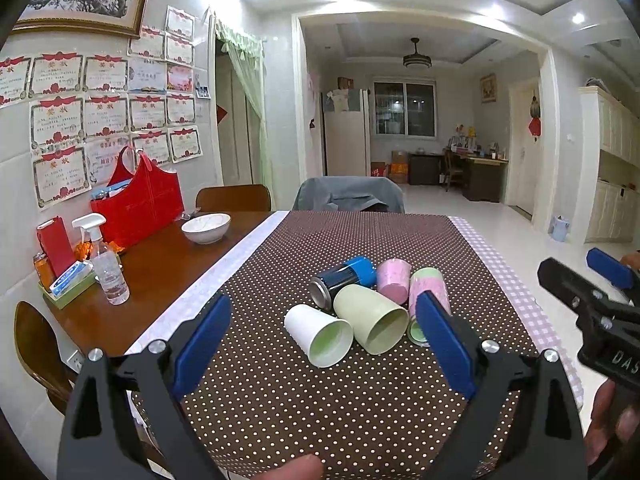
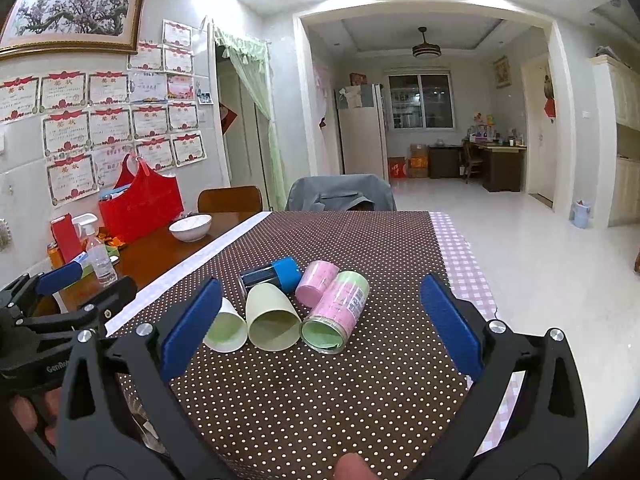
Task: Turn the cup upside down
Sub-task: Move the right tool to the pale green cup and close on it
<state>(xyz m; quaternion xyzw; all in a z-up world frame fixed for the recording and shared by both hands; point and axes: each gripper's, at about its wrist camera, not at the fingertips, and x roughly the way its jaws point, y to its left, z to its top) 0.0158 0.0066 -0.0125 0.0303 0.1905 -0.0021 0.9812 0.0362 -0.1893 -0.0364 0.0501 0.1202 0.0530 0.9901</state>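
Both tools [image 1: 322, 332] [image 2: 320, 326] wide apart before five toppled cups [image 1: 370, 322].

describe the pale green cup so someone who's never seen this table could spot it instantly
On the brown polka-dot tablecloth, five cups lie tipped over in a cluster. The pale green cup lies in the front row, right of the white cup, its mouth toward the cameras. It is the only one plain pale green inside and out.
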